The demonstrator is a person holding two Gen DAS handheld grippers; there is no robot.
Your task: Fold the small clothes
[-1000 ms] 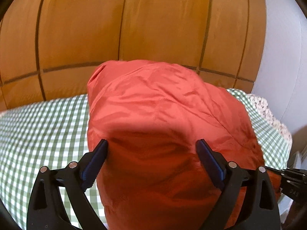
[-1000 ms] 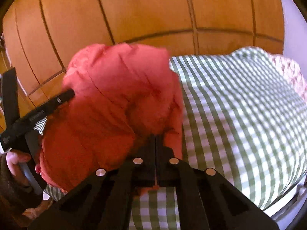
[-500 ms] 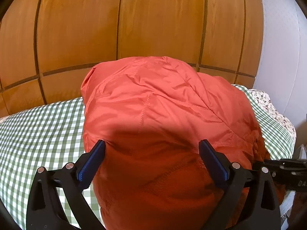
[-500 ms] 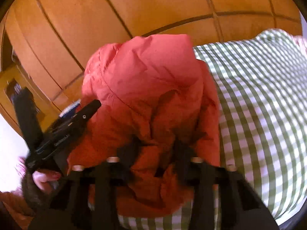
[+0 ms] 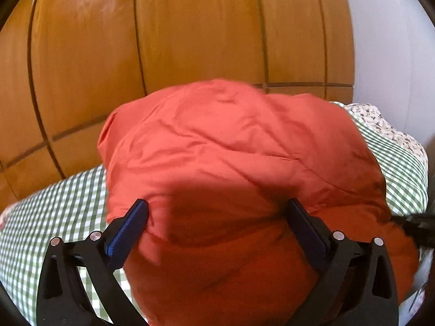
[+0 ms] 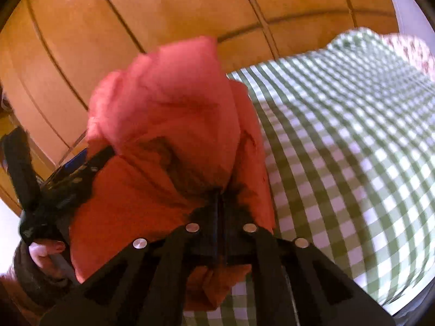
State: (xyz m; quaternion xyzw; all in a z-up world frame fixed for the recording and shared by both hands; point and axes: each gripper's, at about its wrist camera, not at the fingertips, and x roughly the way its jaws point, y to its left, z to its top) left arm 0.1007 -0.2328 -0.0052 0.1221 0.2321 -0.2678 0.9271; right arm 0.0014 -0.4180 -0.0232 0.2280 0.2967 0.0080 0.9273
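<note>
Over the checked bedspread (image 6: 353,141), the right gripper (image 6: 220,212) is pinching the orange jacket (image 5: 231,163). The left gripper (image 5: 217,222) is opening wide, fabric bulging between its jaws.

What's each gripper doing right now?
Left gripper: jaws opening wide, orange garment bulging between them.
Right gripper: shut on the orange garment.

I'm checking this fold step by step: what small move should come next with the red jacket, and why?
Probably lower the right gripper to lay the red jacket flat on the checked bedspread. Its jaws are shut on a bunched edge, and the garment is still a heap. The left gripper is opening, its pads off the cloth between them, so only the right one holds it.
</note>
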